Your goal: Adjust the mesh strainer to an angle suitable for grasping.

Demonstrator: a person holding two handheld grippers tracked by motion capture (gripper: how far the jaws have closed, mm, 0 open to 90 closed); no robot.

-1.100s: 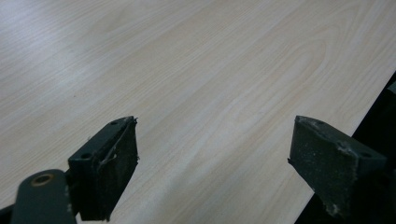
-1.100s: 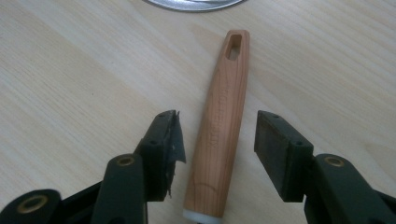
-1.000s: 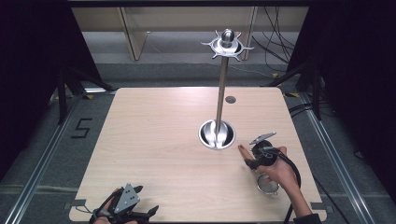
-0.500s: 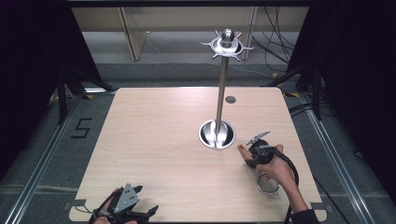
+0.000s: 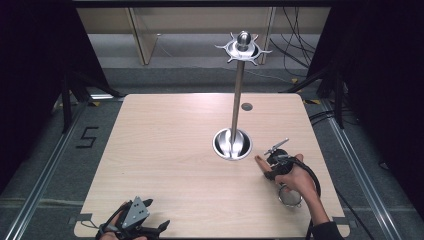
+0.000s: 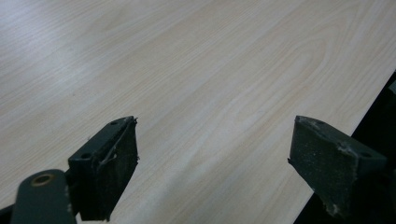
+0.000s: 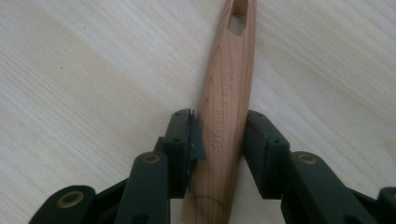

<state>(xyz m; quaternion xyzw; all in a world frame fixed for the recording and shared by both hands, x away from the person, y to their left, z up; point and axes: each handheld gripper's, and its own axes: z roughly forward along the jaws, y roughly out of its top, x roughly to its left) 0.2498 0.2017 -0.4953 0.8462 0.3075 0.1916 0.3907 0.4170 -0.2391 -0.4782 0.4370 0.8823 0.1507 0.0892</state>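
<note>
Between my right gripper's (image 7: pixel 219 154) just-closing jaws sits the strainer's wooden handle (image 7: pixel 229 93), pinched; the off-centre left pad could let it twist loose when lifted.

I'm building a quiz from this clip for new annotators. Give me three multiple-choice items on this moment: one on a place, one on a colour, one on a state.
1. Where does the metal utensil stand sit?
A. far half of the table, right of the middle
B. near left corner
C. on the floor

2. What colour is the handle of the strainer?
A. blue
B. light wood
C. black

3. How do the jaws of the left gripper stand?
A. clamped on a spoon
B. wide apart over bare table
C. shut on a cloth

Key: 1 A, the high view shows its round base there. 2 B, the right gripper view shows pale wood grain between the pads of the right gripper, whose jaws have just been closing on it. 3 B, the left gripper view shows only tabletop between them.
</note>
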